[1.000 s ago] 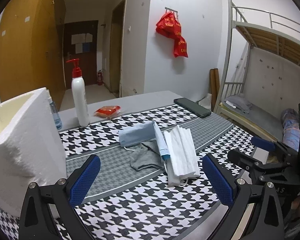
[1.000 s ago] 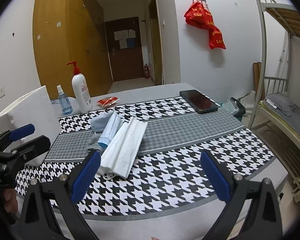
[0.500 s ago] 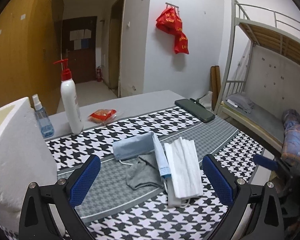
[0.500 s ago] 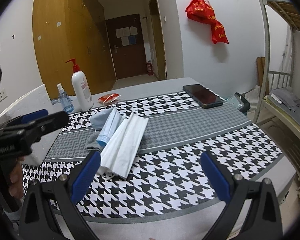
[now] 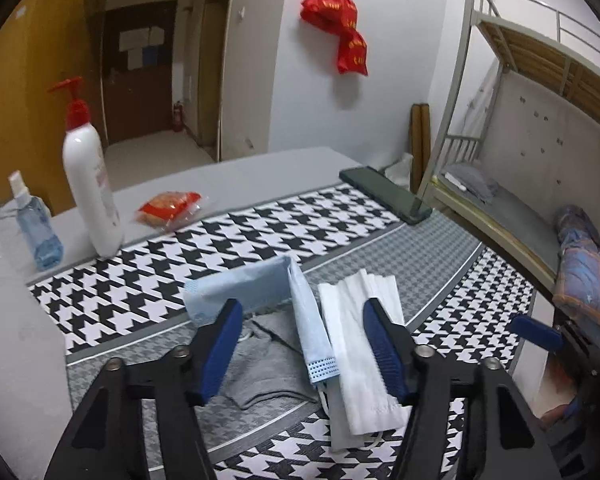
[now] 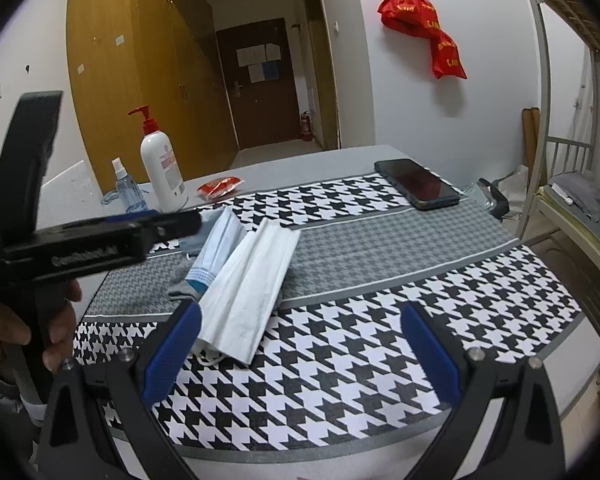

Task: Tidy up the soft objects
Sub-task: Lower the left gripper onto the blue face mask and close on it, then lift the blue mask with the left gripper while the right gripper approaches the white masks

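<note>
A pile of soft things lies mid-table on the houndstooth cloth (image 5: 340, 228): a white pleated mask (image 5: 366, 340) (image 6: 248, 284), a narrow light blue mask (image 5: 310, 316) (image 6: 216, 248), a second light blue mask (image 5: 240, 284) behind it, and a grey cloth (image 5: 268, 360) underneath. My left gripper (image 5: 304, 350) is open, its jaws partly narrowed, hovering over the blue mask and grey cloth; it also shows in the right wrist view (image 6: 168, 224). My right gripper (image 6: 300, 356) is open and empty above the table's near edge.
A white pump bottle (image 5: 90, 184), a small blue spray bottle (image 5: 34, 224) and a red snack packet (image 5: 170, 206) stand at the back left. A black phone (image 5: 386, 196) lies at the back right. A white foam box (image 5: 4, 340) is at the left. A bunk bed (image 5: 540, 152) stands right.
My left gripper has moved forward and down over the pile, and its jaws have narrowed. The right gripper has barely moved.
</note>
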Available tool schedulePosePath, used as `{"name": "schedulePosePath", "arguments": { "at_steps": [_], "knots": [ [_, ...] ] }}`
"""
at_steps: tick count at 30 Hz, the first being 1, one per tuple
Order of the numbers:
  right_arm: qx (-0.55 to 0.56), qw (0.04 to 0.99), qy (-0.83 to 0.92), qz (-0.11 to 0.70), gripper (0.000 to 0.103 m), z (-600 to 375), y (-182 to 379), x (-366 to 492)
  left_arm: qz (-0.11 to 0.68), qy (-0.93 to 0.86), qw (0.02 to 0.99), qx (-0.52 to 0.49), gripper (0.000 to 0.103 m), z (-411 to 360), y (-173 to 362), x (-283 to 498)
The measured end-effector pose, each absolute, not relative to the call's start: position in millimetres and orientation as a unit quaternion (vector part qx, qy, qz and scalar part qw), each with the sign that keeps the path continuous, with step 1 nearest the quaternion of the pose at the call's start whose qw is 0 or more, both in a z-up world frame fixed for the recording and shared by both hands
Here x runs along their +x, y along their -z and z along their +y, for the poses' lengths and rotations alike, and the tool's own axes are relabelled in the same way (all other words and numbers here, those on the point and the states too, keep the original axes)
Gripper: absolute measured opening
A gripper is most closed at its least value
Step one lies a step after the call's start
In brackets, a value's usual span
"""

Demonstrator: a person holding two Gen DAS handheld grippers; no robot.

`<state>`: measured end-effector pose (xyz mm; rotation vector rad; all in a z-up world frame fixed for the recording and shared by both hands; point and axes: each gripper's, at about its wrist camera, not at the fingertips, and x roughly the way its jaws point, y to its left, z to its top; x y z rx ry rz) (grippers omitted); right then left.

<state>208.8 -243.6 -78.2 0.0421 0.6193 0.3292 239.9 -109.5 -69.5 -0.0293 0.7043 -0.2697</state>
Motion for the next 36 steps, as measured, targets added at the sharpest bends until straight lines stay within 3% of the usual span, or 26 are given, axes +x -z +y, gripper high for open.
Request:
{"name": "schedulePosePath", "arguments": {
  "at_steps": [5, 12, 14, 19, 36],
  "knots": [
    [0.022, 0.937, -0.165, 0.307, 0.101, -245, 79, 214, 0.36, 0.131, 0.924, -0.014, 0.037, -112, 80, 252],
    [0.021, 0.934, -0.177, 0.311, 0.101, -240, 83, 220, 0.376, 0.128, 0.917, -0.017, 0.03, -114, 91, 263],
    [0.02, 0.933, -0.178, 0.312, 0.101, -238, 83, 222, 0.38, 0.125, 0.916, -0.017, 0.019, -114, 93, 265],
    [0.017, 0.93, -0.183, 0.319, 0.101, -233, 87, 227, 0.385, 0.137, 0.912, -0.025, 0.005, -113, 99, 271],
    [-0.002, 0.932, -0.163, 0.323, 0.101, -216, 79, 227, 0.284, 0.154, 0.945, -0.046, 0.004, -71, 54, 214]
  ]
}}
